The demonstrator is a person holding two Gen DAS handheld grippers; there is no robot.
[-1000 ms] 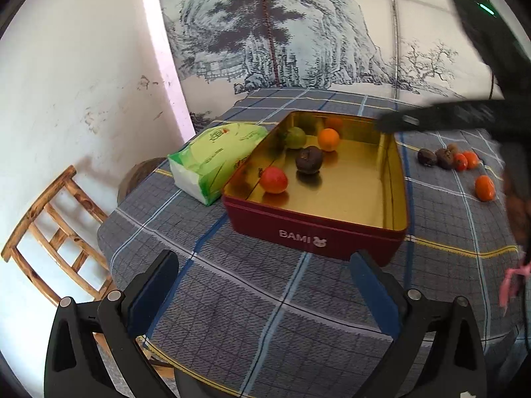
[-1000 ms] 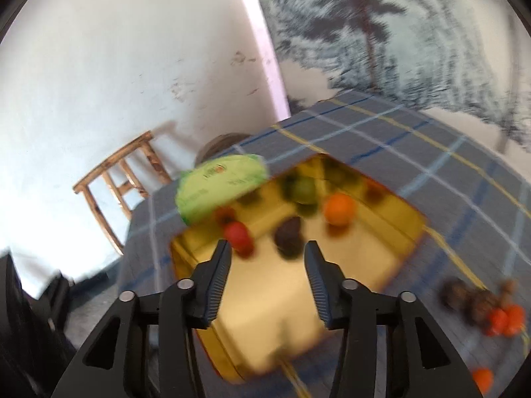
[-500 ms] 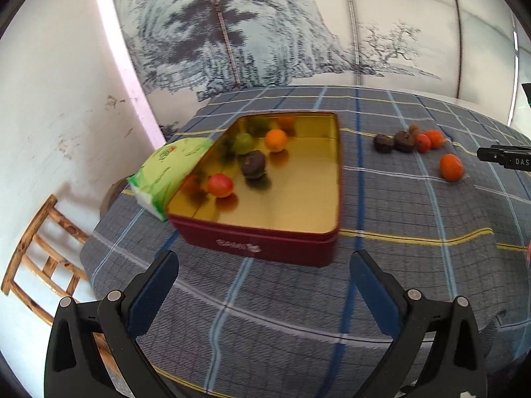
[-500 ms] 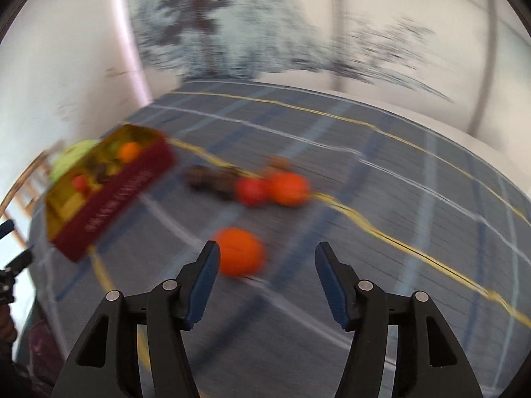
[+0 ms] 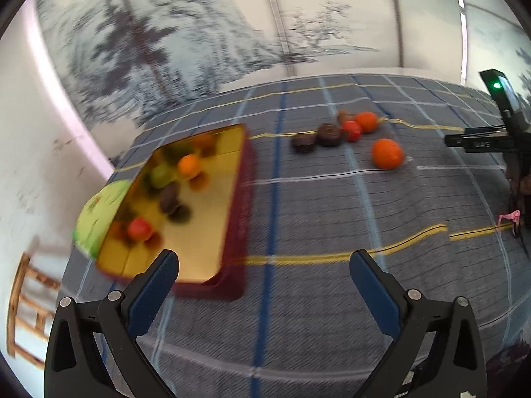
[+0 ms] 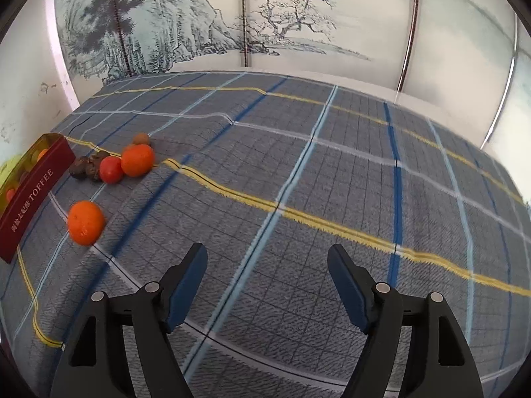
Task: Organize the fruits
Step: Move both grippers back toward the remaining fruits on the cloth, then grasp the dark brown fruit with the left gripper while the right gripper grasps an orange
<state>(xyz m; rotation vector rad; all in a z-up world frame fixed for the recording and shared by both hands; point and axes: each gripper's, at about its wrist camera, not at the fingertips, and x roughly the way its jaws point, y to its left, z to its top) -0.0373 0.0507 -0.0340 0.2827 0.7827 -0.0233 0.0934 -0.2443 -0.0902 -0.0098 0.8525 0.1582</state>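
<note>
Covering the bench [image 6: 332, 172] is a blue-grey plaid cloth, and in the right wrist view a wide bare stretch of it fills the centre and right of the frame up to the far edge under the painted wall. The red tin [image 5: 232, 205] sits at the left of the left wrist view, its gold inside holding an orange, a green fruit, a dark one and a red one; a green packet [image 5: 96, 212] touches its far-left side. Loose fruit lies apart from the tin in the upper middle: a single orange [image 5: 386, 154] by itself, and behind it a cluster [image 5: 335, 131] of two dark fruits, a red one, an orange and a small brown one. The left tongs [image 5: 264, 267] are spread wide and empty above the cloth beside the tin's near corner. The right tongs [image 6: 267, 262] are likewise released, gripping nothing, with the single orange [image 6: 85, 222] off to their left.
</note>
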